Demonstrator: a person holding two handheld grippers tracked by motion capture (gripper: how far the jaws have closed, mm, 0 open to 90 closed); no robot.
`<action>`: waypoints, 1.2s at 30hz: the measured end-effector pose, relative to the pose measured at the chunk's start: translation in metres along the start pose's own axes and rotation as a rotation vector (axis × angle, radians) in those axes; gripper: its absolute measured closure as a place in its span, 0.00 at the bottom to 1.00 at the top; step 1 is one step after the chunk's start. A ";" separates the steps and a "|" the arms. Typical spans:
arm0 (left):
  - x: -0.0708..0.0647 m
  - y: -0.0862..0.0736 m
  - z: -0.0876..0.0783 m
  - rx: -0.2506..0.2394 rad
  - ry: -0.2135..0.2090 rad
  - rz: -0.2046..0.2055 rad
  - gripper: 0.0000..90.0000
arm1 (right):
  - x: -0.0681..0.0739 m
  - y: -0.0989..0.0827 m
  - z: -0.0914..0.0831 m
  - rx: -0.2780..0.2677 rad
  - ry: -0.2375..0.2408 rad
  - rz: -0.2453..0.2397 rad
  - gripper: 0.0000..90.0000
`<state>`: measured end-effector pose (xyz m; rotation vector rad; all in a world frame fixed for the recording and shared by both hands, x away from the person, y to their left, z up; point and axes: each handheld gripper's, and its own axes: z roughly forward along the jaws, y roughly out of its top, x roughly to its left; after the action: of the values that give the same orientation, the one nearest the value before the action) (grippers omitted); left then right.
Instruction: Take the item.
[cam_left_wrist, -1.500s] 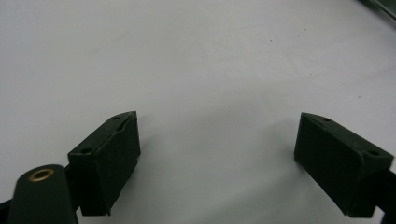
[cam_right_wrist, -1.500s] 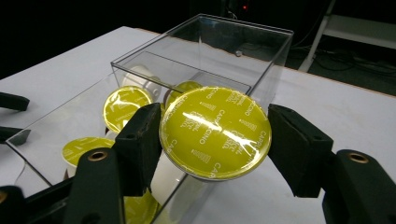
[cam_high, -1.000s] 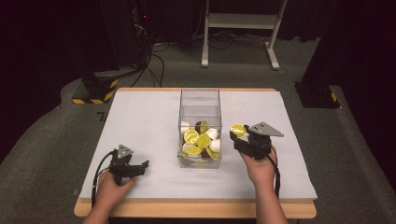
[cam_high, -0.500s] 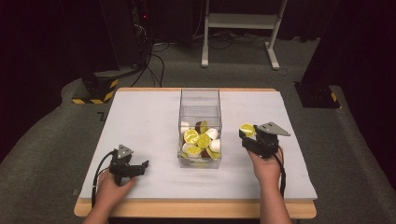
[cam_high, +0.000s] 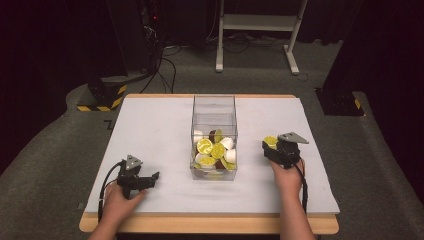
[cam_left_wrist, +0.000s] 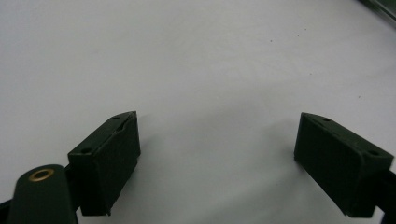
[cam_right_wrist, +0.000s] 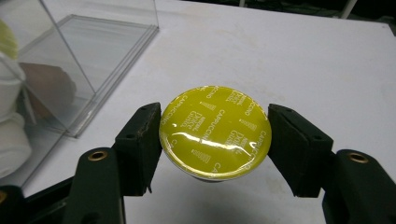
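Right claw (cam_right_wrist: 214, 135) grips a yellow-lidded capsule (cam_right_wrist: 215, 131) beside the clear box (cam_high: 214, 137).

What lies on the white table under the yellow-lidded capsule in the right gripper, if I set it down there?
Nothing visible: the right gripper holds the capsule over bare table; the clear box stands off to its side.

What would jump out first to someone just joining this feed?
The bright yellow-lidded capsule, clamped in the right claw just right of the clear box. Next, that box at the table's centre, piled with more yellow, white and brown capsules. The left claw rests open on the white table, near the front left.
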<state>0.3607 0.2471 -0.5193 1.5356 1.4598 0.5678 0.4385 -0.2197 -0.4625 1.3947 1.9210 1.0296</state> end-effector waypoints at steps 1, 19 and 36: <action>0.000 0.000 0.000 0.001 0.000 0.002 0.16 | -0.002 -0.001 0.002 0.002 -0.001 0.002 0.42; 0.000 0.000 0.000 0.000 -0.001 0.001 0.16 | -0.021 -0.003 0.036 0.050 -0.038 0.042 0.42; 0.000 0.000 0.000 0.004 0.000 0.007 0.16 | -0.023 -0.006 0.040 0.065 -0.031 0.066 0.41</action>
<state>0.3605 0.2476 -0.5192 1.5450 1.4569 0.5692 0.4741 -0.2319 -0.4898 1.5102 1.9139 0.9778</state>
